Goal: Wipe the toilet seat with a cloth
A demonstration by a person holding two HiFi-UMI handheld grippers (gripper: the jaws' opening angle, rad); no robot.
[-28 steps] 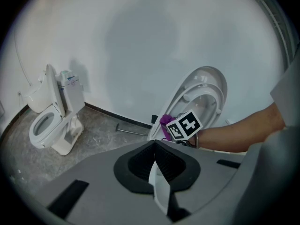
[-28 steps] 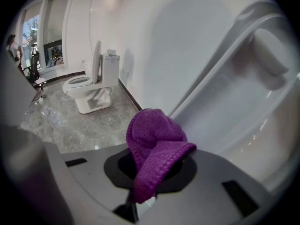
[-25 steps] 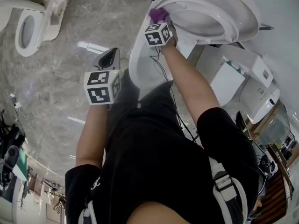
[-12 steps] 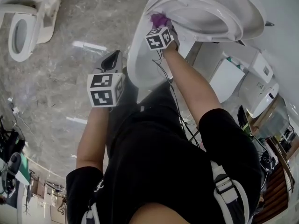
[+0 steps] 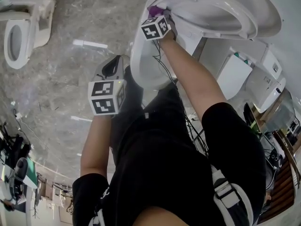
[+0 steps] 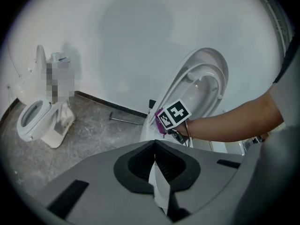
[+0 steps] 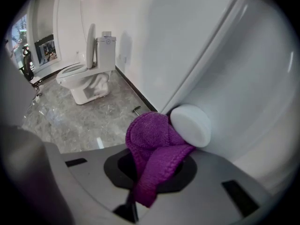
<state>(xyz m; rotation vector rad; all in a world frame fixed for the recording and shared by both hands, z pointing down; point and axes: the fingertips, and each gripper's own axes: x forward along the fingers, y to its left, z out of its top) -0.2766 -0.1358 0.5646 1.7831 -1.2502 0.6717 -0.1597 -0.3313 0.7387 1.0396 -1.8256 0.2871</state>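
The right tongs (image 7: 154,165) are clenched on a purple cloth (image 7: 152,137). The cloth bunches out past their tips, with a strip of it hanging back between the jaws. It is pressed against the underside of the raised seat (image 7: 243,107), touching a round white bumper (image 7: 190,124) near the seat's lower edge. In the head view the cloth sits at the left rim of the seat, just above the right tongs' marker cube (image 5: 155,27), and the person's right arm (image 5: 188,79) reaches up to it across the bowl (image 5: 146,65).

The left tongs (image 6: 155,149) are clenched shut, and I can make out nothing gripped in them. They hang well apart from the seat, to the left of the bowl and over the grey marbled floor (image 5: 61,55). They point towards the toilet, so the left gripper view shows the right tongs' cube and the cloth at the seat's edge.

A second toilet (image 5: 19,32) stands on the floor by the wall, far from both tongs, with its seat down and its lid up.
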